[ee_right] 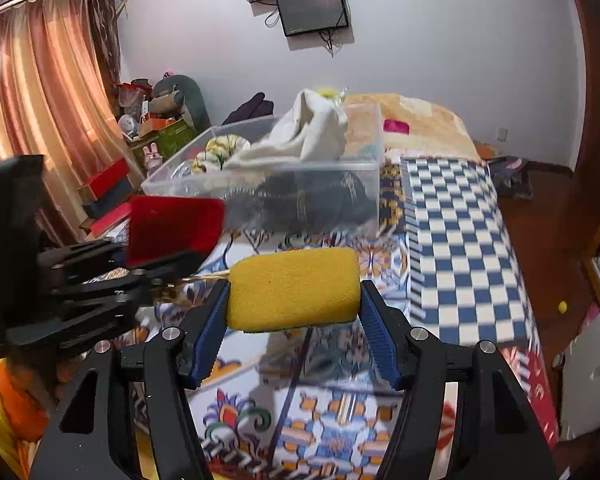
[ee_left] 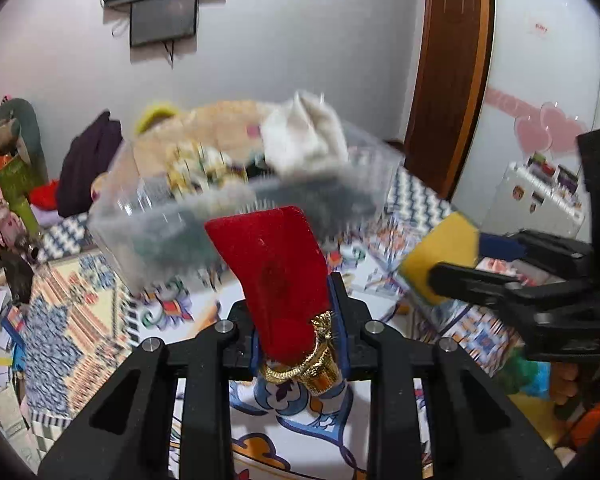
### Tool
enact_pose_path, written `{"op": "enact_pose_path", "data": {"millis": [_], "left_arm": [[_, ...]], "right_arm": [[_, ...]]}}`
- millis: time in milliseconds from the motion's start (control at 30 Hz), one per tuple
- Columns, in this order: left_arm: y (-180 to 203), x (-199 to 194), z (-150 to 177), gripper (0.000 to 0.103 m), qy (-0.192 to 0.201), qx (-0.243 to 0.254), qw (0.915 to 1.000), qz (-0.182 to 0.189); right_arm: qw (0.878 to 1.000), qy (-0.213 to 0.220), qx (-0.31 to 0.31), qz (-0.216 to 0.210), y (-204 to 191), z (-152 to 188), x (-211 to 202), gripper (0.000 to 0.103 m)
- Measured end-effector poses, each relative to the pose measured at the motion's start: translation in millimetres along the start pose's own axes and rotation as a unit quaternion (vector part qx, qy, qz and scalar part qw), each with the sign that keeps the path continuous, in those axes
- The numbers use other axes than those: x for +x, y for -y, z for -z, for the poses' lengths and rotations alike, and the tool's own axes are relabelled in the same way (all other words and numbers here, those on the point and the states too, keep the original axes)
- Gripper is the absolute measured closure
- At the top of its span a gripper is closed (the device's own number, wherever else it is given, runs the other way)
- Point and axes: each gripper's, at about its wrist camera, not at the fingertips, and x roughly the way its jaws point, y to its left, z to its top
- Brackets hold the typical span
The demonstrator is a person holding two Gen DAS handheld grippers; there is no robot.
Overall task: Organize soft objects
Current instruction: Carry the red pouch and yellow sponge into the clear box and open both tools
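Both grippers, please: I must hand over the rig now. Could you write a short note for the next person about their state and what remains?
Left gripper: shut on the red velvet pouch with gold trim, held above the bed.
Right gripper: shut on the yellow sponge, squeezed between its blue fingers.
Clear plastic bin: on the patterned bedspread ahead, already holding a cream cloth and dark items.
Left to do: likely place both pouch and sponge into the bin.

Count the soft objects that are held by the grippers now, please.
2. A red velvet pouch with gold trim sits in the left gripper; a yellow foam sponge sits in the right gripper.
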Motion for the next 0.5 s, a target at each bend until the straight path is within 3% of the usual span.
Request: {"op": "enact_pose_path", "data": {"millis": [333, 500], "left_arm": [[-26.8, -38.4, -36.2, 0.075, 0.069, -0.013, 0.9972, -0.025], [-35.1, -27.3, -56.4, 0.075, 0.091, -0.025, 0.9949, -0.035]], "right_arm": [[0.998, 0.061, -0.024, 0.013, -7.3, -50.4, 3.2, 0.043], [0.996, 0.08, -0.03, 0.022, -7.9, -70.4, 11.7, 0.043]]}}
